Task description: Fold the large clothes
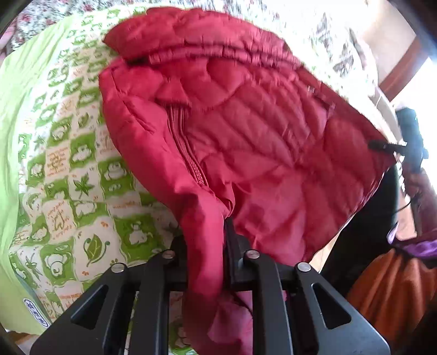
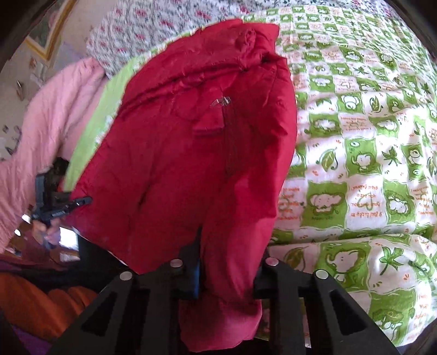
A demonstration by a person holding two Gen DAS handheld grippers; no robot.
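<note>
A red quilted puffer jacket point(image 1: 245, 131) with a front zipper hangs stretched between both grippers above a bed. My left gripper point(image 1: 215, 232) is shut on a bunched edge of the jacket, and red cloth spills down between its fingers. My right gripper point(image 2: 218, 262) is shut on another edge of the same jacket point(image 2: 191, 153), which fills the middle of the right wrist view. The right gripper shows at the jacket's far corner in the left wrist view point(image 1: 387, 146). The left gripper shows at the left edge of the jacket in the right wrist view point(image 2: 79, 202).
The bed is covered by a green and white animal-print quilt point(image 2: 355, 153) with a lime green border point(image 1: 16, 114). A floral cover point(image 2: 164, 24) lies at the far side. A pink garment point(image 2: 49, 114) and an orange cloth point(image 1: 396, 286) lie at the side.
</note>
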